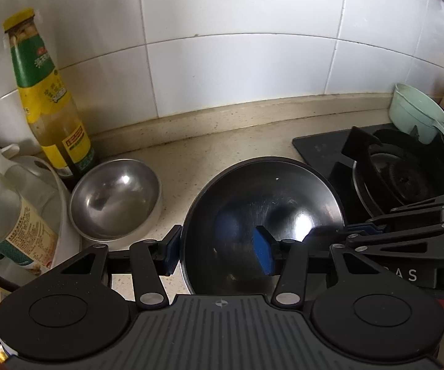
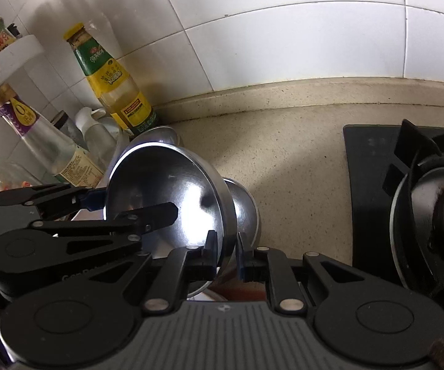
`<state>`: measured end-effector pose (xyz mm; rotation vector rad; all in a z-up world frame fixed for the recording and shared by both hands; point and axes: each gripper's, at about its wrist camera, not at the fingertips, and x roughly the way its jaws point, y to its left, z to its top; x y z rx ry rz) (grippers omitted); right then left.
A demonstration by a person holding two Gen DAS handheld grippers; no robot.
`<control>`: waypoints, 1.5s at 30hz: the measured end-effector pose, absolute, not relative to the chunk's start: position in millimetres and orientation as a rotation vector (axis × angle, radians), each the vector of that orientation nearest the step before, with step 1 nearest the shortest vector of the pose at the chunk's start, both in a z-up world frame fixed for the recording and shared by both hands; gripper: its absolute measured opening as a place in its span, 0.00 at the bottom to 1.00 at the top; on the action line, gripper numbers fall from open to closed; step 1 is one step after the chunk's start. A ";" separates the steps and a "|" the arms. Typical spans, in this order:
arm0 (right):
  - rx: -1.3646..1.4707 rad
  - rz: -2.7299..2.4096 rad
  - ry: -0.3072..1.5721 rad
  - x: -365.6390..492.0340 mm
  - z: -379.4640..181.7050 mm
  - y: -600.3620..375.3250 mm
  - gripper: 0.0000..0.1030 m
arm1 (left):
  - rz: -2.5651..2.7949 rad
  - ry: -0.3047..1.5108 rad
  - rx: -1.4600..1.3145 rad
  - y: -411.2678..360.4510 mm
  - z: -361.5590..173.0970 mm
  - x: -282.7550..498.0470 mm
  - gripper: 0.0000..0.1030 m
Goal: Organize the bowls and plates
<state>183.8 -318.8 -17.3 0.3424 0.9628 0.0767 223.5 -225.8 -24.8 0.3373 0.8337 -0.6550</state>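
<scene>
The big steel bowl [image 1: 262, 215] hangs above the counter [image 1: 191, 160], just beside the small steel bowl [image 1: 115, 199] near the sauce bottle [image 1: 52, 101]. It can slip, I think, because each tool holds only the thin, smooth rim; it could then knock the small bowl. The left gripper [image 1: 218, 252] pinches the rim, one pad inside and one outside. The right gripper [image 2: 226, 254] is clamped narrow on the opposite rim. Both point steeply down.

Dim, sharp; tile glare, fisheye-bent edges.
</scene>
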 end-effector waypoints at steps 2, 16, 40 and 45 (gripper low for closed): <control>0.333 0.078 0.963 186.6 -18.6 -318.1 0.13 | -0.651 0.839 0.332 -225.6 -26.7 226.5 0.54; 0.173 0.060 0.970 199.1 -15.7 -309.8 0.25 | -0.614 0.829 0.291 -205.8 -22.7 236.4 0.51; 0.043 0.306 0.983 327.8 -24.1 -265.3 0.25 | -0.248 0.946 -0.165 -148.1 -51.7 311.2 0.62; 0.058 0.368 1.048 366.3 -48.8 -257.9 0.25 | -0.198 0.979 -0.224 -152.0 -67.5 320.0 0.63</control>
